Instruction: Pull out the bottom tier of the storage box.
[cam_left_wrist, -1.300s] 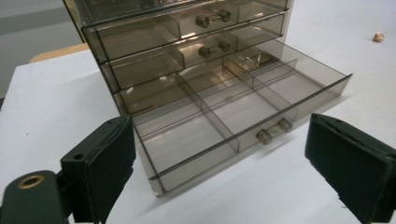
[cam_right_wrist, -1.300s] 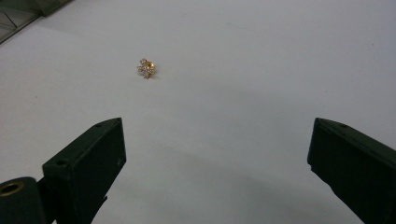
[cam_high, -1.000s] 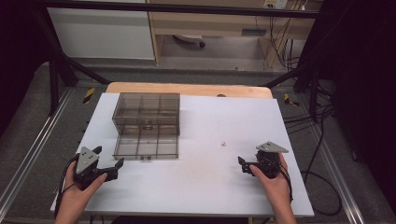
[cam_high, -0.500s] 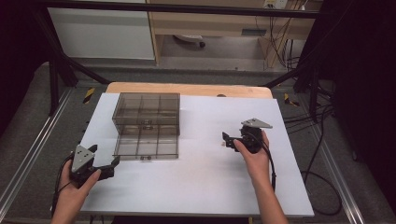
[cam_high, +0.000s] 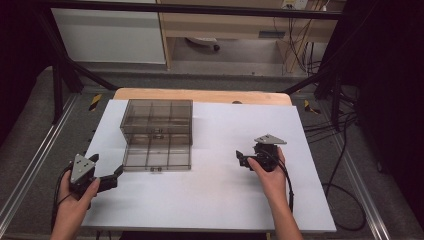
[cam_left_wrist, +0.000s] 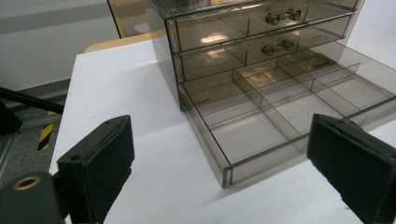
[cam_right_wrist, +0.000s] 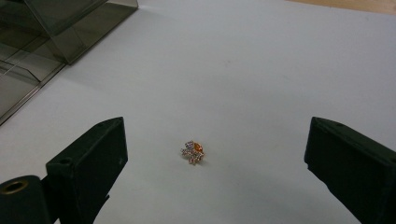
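Here the right gripper (cam_right_wrist: 215, 172) has its jaws spread wide with nothing between the pads, lined up on either side of a small sparkly brooch (cam_right_wrist: 193, 152) with an orange stone, which lies bare on the white tabletop (cam_high: 220, 200) a little ahead of the jaws, not touched by either. Judged from that framing, the wide gap is there so the jaws can come down around the tiny piece and pinch it. In the high view the right gripper (cam_high: 248, 160) sits right of the tabletop's middle, nearer the right edge than the left, pointing left toward the organizer; the brooch is too small to make out there. The left gripper (cam_left_wrist: 224, 186) is also released, jaws wide apart, holding nothing, aimed at the smoky clear drawer organizer (cam_left_wrist: 261, 60). Its bottom drawer (cam_left_wrist: 280, 116) is pulled out toward the near edge, divided compartments empty and exposed, probably left open to take the brooch. The two upper drawers are shut, small knobs (cam_left_wrist: 276, 17) showing. In the high view the left gripper (cam_high: 102, 181) waits near the tabletop's near left corner, just beside the open drawer's front, likely ready to steady or push it shut. The organizer (cam_high: 157, 132) stands in the far left part of the tabletop.
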